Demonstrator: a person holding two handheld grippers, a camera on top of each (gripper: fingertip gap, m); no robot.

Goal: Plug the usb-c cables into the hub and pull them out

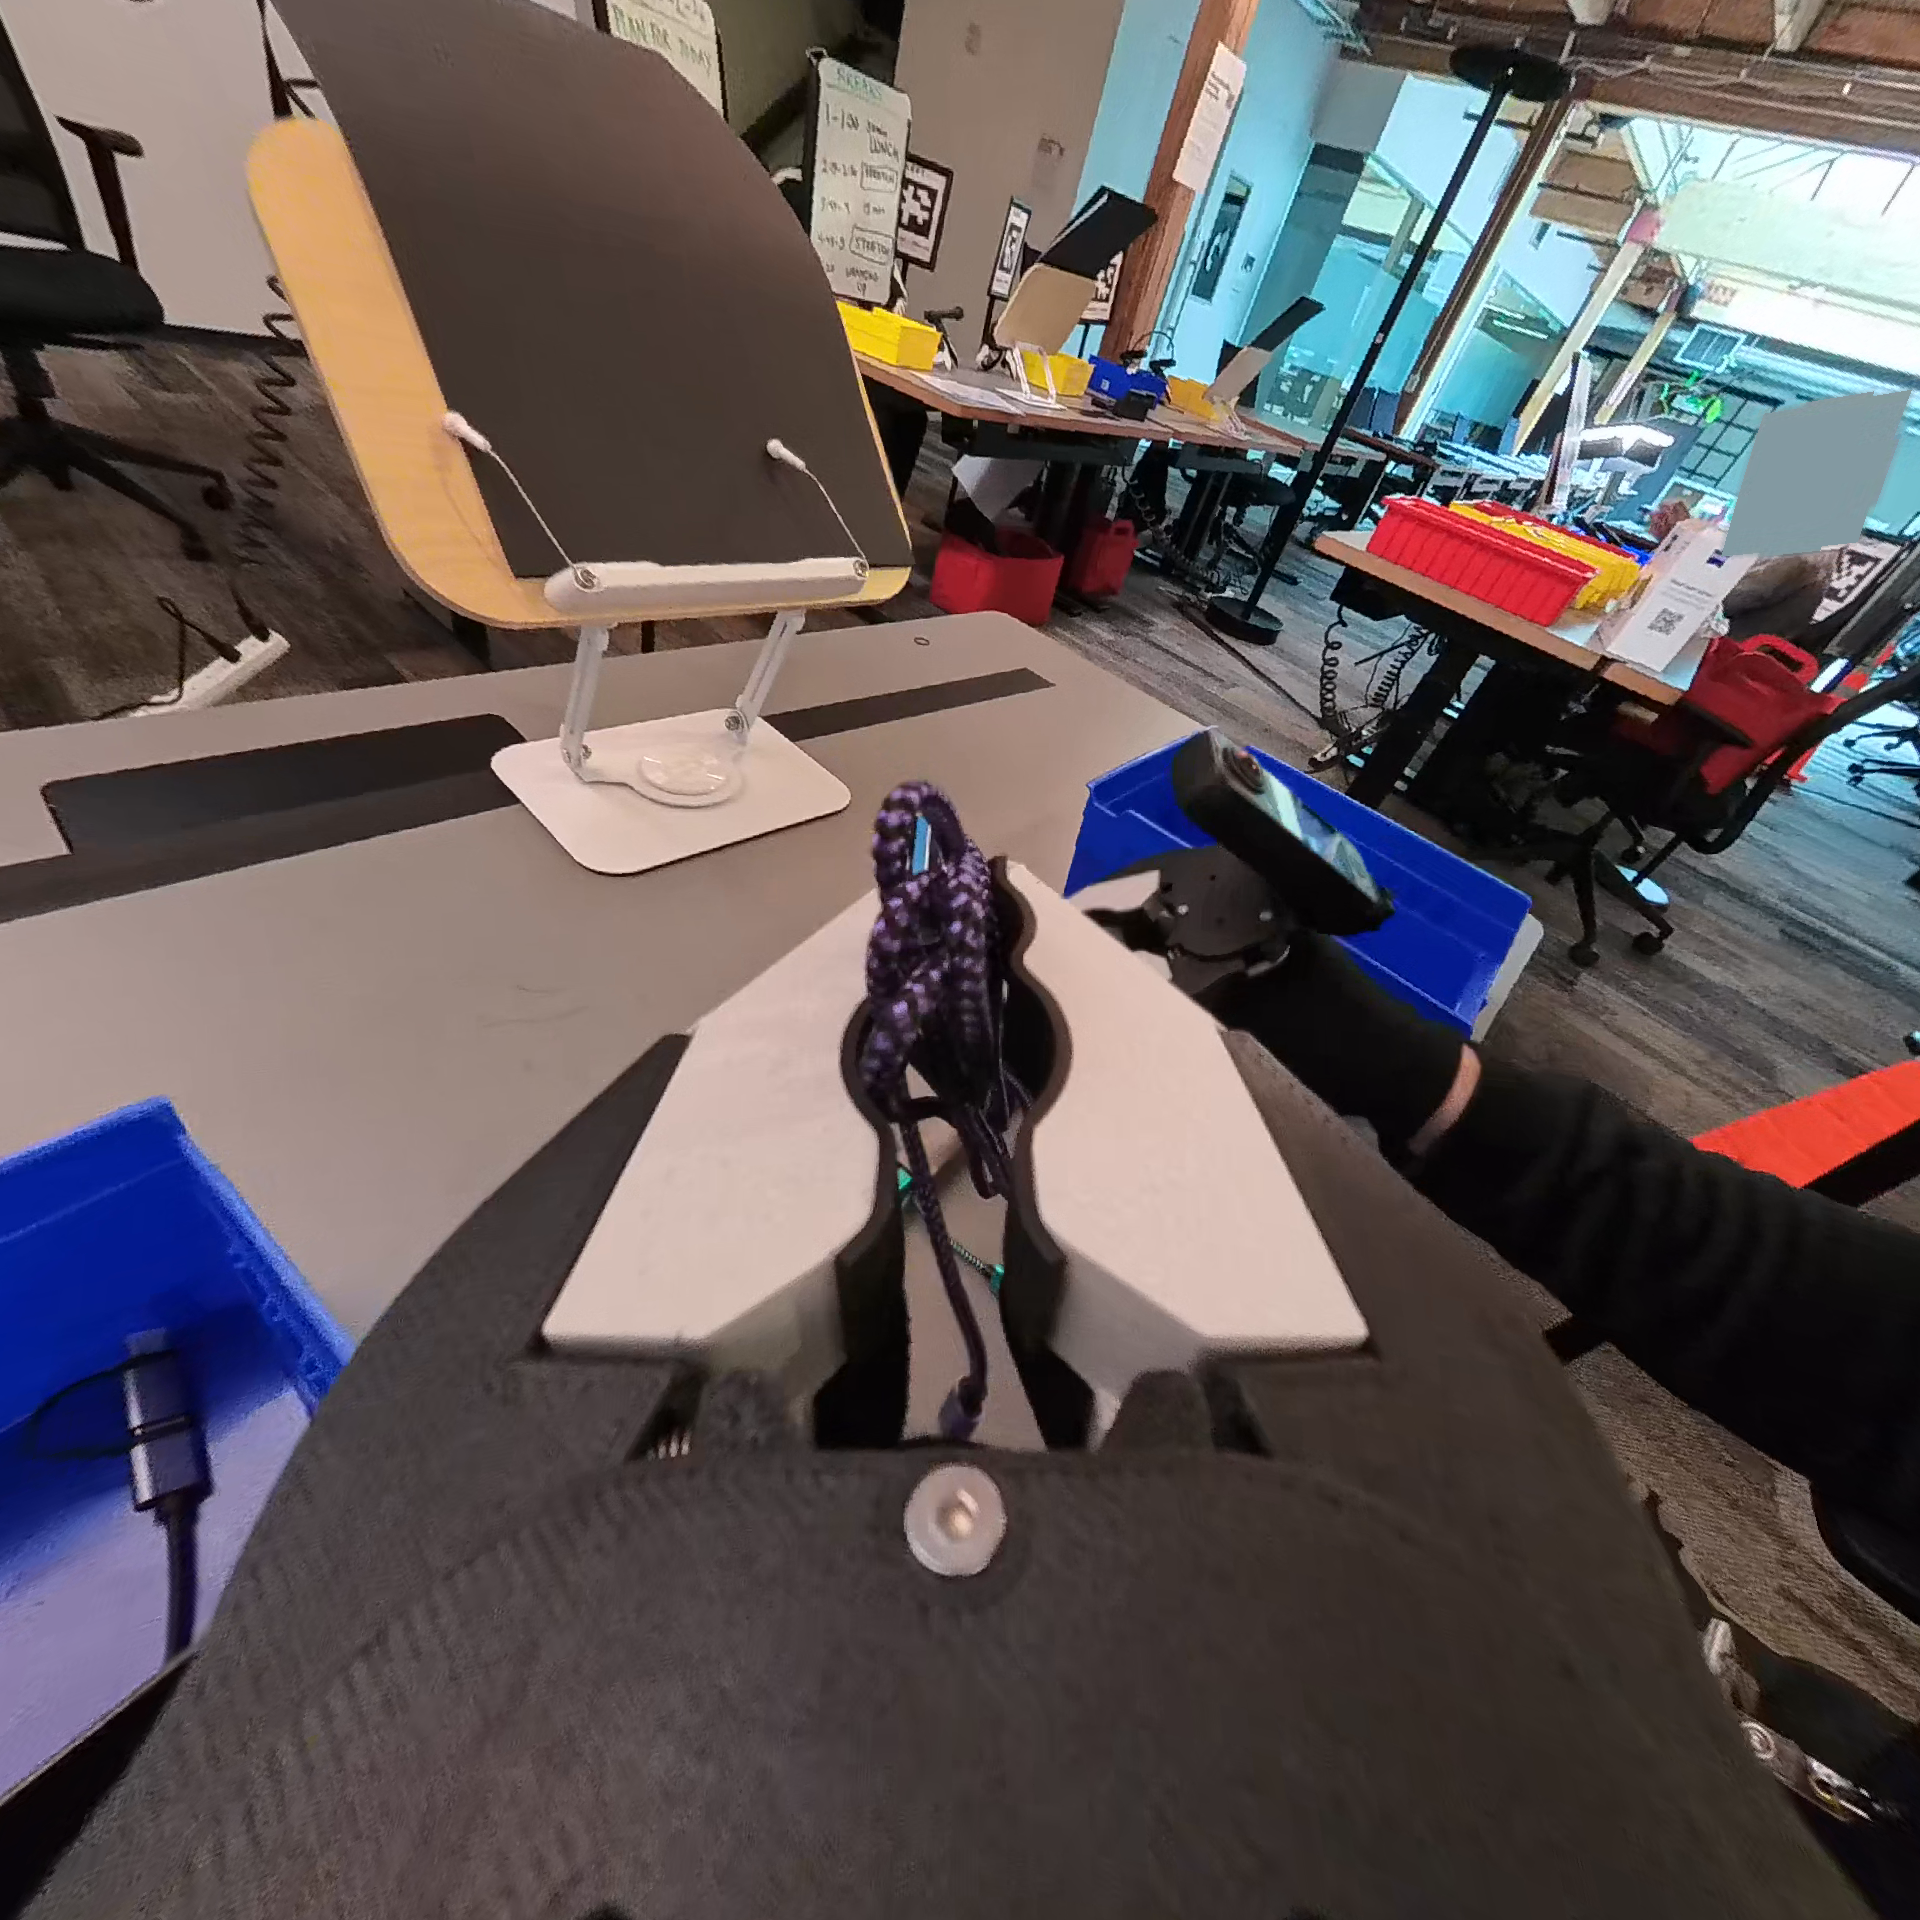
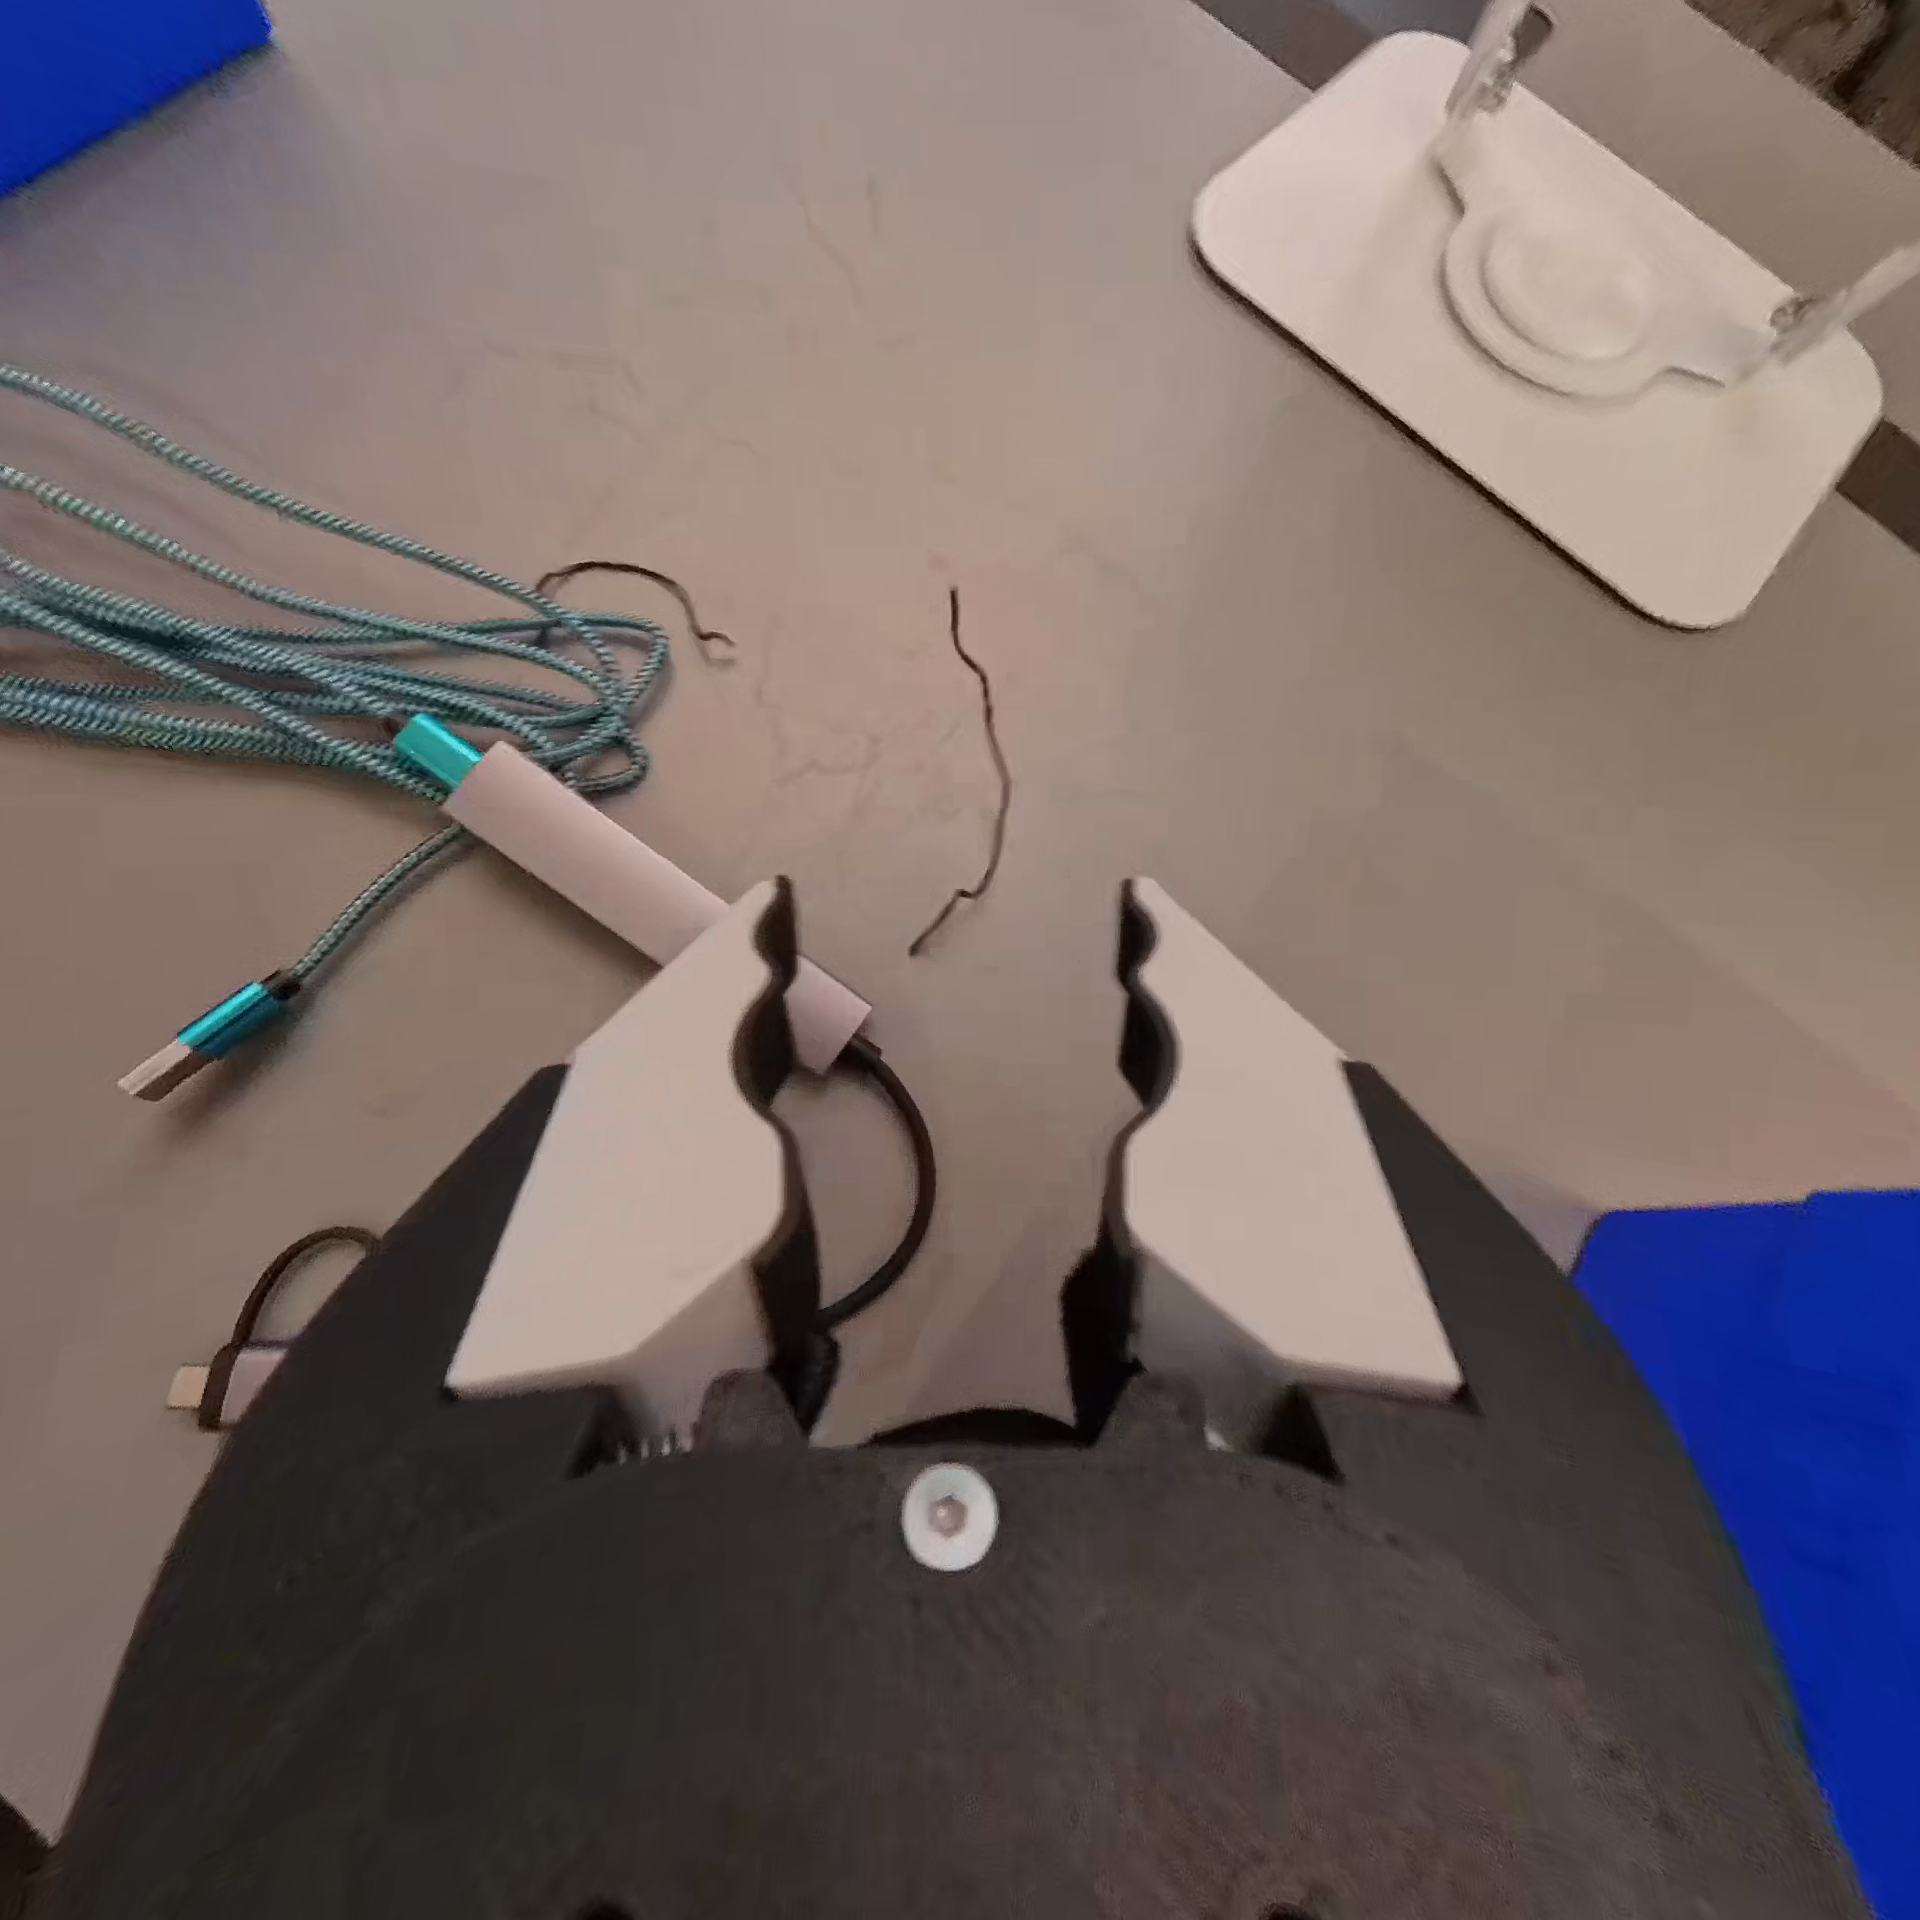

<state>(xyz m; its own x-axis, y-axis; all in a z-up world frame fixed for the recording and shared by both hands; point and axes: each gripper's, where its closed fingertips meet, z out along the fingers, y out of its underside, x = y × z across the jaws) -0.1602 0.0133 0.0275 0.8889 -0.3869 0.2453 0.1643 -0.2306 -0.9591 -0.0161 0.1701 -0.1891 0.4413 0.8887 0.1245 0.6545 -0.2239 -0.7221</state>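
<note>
In the left wrist view, the left gripper (image 1: 951, 997) is clamped on a bunched purple braided cable (image 1: 925, 966); the bundle's lower strands vanish behind its body, so the plug ends are hard to make out. Left of it, a blue bin (image 1: 125, 1247) is cut off by the frame.

In the right wrist view, the right gripper (image 2: 956, 914) stands wide apart, holding nothing, above the bench (image 2: 1143, 623). The white hub (image 2: 592, 842) lies partly hidden under its left finger, a teal cable (image 2: 312, 665) plugged into the hub's far end.
</note>
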